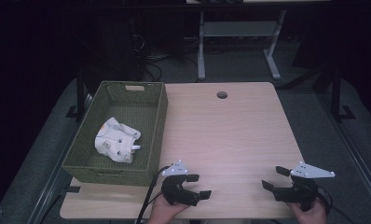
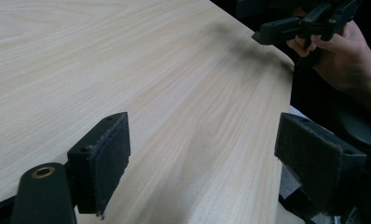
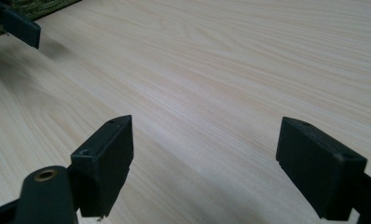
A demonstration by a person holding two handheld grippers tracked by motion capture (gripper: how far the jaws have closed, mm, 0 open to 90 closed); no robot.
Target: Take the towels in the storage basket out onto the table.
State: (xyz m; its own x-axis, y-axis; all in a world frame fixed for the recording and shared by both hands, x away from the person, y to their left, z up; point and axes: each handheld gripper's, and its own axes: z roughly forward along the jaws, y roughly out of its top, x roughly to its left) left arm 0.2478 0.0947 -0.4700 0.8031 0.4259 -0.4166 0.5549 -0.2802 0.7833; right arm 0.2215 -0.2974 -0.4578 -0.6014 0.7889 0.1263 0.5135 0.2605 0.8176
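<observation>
Both claws hover just over the bench's near edge, the left claw [image 1: 196,185] near the green basket's [image 1: 157,122] front corner and the right claw [image 1: 275,178] toward the right corner, each with jaws spread wide, holding and touching nothing.

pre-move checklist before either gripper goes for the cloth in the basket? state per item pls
1. Left gripper jaws apart, nothing between them: ok.
2. Right gripper jaws apart, nothing between them: ok.
3. White cloth lies bunched inside the green basket, not draped over the rim: ok.
4. Bare table between both grippers and the basket: ok.
5. Left gripper aimed at the basket: not ok, it points toward the right gripper.
6. Whether the cloth is snagged on the basket weave: cannot tell.
</observation>
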